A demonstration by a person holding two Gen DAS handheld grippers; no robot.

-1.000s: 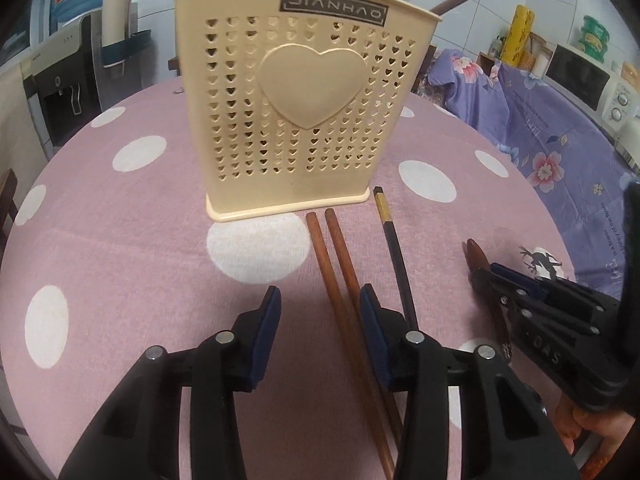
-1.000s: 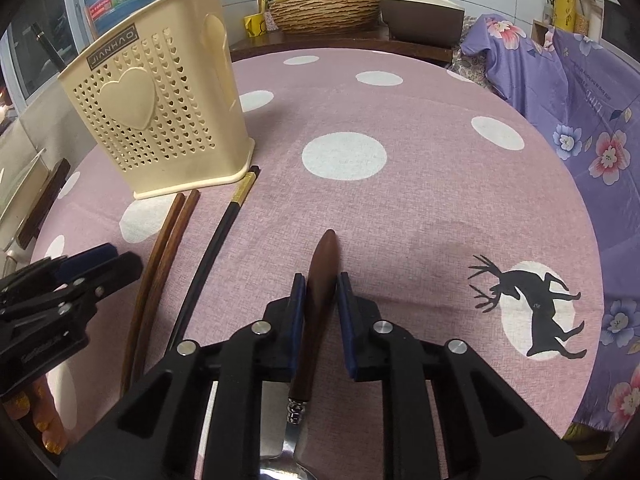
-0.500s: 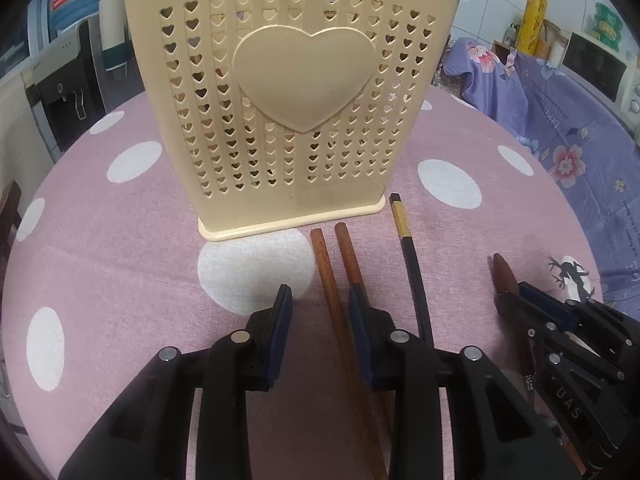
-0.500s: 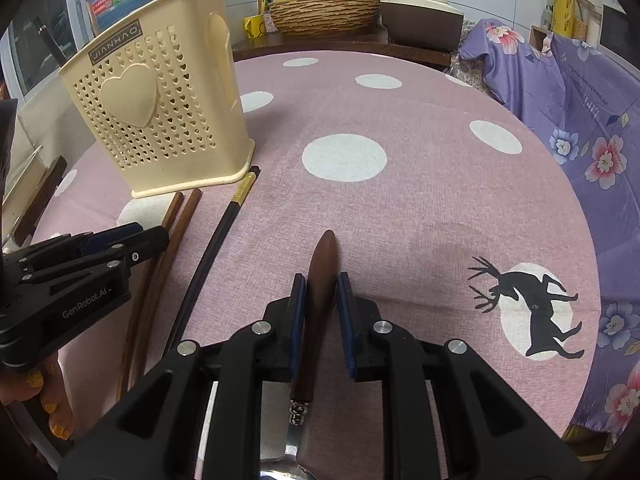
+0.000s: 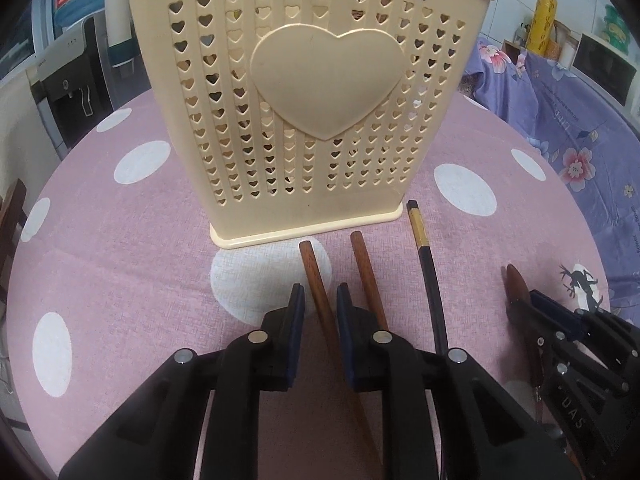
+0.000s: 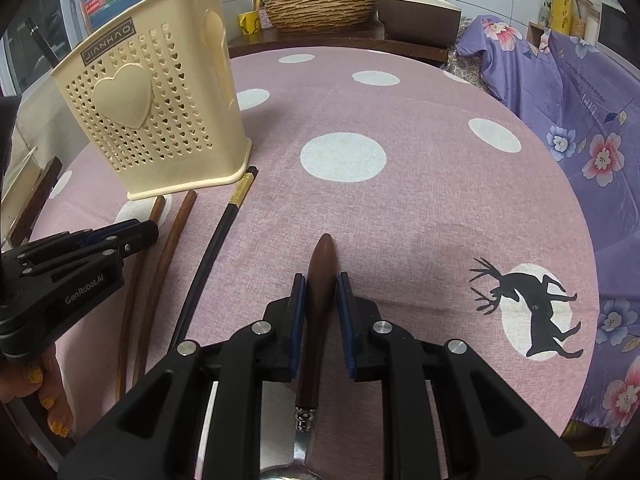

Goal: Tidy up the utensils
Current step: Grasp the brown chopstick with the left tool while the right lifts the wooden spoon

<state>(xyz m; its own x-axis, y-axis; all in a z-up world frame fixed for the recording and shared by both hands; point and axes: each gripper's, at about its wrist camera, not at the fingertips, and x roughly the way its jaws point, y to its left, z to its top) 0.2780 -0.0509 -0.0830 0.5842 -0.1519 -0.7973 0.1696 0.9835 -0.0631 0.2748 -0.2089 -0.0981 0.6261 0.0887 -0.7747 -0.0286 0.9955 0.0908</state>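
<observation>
A brown chopstick [image 5: 320, 300] was flanked by the left gripper [image 5: 320, 308], whose jaws had just been closing, a slight gap remaining. A spoon [image 6: 318, 300] was clamped by the right gripper [image 6: 320, 300]. At twelve o'clock stood the holder [image 5: 304, 120].

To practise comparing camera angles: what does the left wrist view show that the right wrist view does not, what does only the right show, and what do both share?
Only the left wrist view: the left gripper with one brown chopstick between its jaws, which have just been closing.
Only the right wrist view: the wicker basket, and the spoon bowl below the handle.
Both: the cream holder, the black chopstick, the spoon handle and the spotted tablecloth.
</observation>
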